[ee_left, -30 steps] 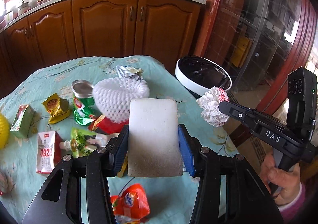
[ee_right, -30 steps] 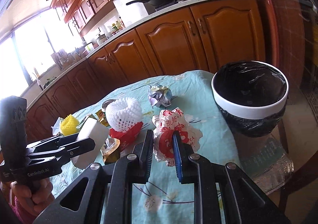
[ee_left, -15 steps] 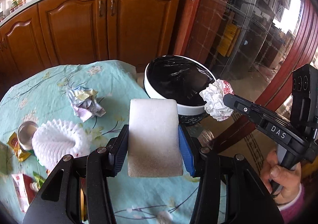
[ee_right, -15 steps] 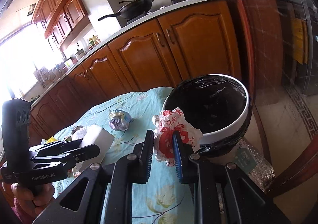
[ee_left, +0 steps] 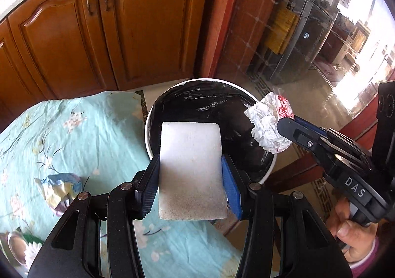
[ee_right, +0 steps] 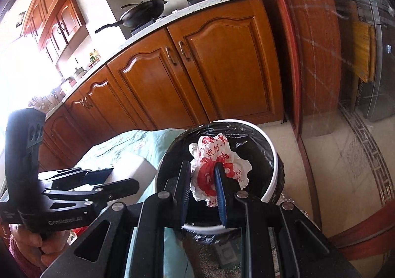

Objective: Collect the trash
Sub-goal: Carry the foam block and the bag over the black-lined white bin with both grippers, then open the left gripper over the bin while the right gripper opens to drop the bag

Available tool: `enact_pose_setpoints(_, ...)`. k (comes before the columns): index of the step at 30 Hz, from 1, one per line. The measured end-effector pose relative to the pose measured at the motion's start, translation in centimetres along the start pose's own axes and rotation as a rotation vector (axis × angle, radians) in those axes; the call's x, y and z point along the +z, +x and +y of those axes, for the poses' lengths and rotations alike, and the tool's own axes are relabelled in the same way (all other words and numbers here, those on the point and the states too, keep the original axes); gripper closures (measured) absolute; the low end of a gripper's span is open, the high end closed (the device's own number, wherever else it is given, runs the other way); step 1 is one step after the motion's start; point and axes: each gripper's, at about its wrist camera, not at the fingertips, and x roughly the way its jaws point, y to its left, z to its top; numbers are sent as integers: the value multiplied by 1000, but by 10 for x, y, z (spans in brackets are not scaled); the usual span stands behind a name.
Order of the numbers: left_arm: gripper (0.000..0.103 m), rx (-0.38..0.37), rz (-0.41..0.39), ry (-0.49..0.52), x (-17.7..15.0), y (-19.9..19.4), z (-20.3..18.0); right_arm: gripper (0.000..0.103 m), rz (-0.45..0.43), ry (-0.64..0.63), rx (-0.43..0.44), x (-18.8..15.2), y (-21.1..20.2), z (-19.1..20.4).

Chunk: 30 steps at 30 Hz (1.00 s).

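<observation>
My left gripper (ee_left: 190, 162) is shut on a white foam block (ee_left: 191, 169), which hangs over the near rim of the white trash bin (ee_left: 147, 117) lined with a black bag. My right gripper (ee_right: 202, 167) is shut on a crumpled white-and-red paper wrapper (ee_right: 217, 154), held above the bin's mouth (ee_right: 269, 147). In the left wrist view the right gripper (ee_left: 284, 122) comes in from the right with the wrapper (ee_left: 266, 127) over the bin's right rim. In the right wrist view the left gripper (ee_right: 133, 176) and its foam block (ee_right: 138, 167) sit at the bin's left edge.
The table with a teal flowered cloth (ee_left: 74, 135) lies left of the bin. On it are a crumpled foil wrapper (ee_left: 59, 186), a can (ee_left: 14, 246) and a white foam net (ee_left: 32, 253). Wooden cabinets (ee_left: 123, 26) stand behind; a glass door (ee_left: 308, 31) is to the right.
Both grippers have swung right, away from the table's litter, and now hold the foam block and the paper wrapper over the bin. Neither grip has changed.
</observation>
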Motion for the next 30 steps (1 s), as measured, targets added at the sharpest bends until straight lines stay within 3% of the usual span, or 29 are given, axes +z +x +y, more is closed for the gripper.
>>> enact_pose_setpoints(14,54,6,65,-6,13,34,-1,84,75,11,-26,10,30,-21)
enact_pose_setpoints(20,50,1,67,-7,16,36,-4,74,97,45,-12,12,37,-28)
enact_pose_setpoints(22,44,3,65,-8,15,35,-4,73,95,51,-15,12,36,-29)
enact_pose_setpoints(24,43,3,57,-12,14,32,-4,67,90,65,-8,10,35,-31)
enact_pose_setpoints(30,43,-14,3,-52,-4,4,9,63,67,65,-9,6,21,-27)
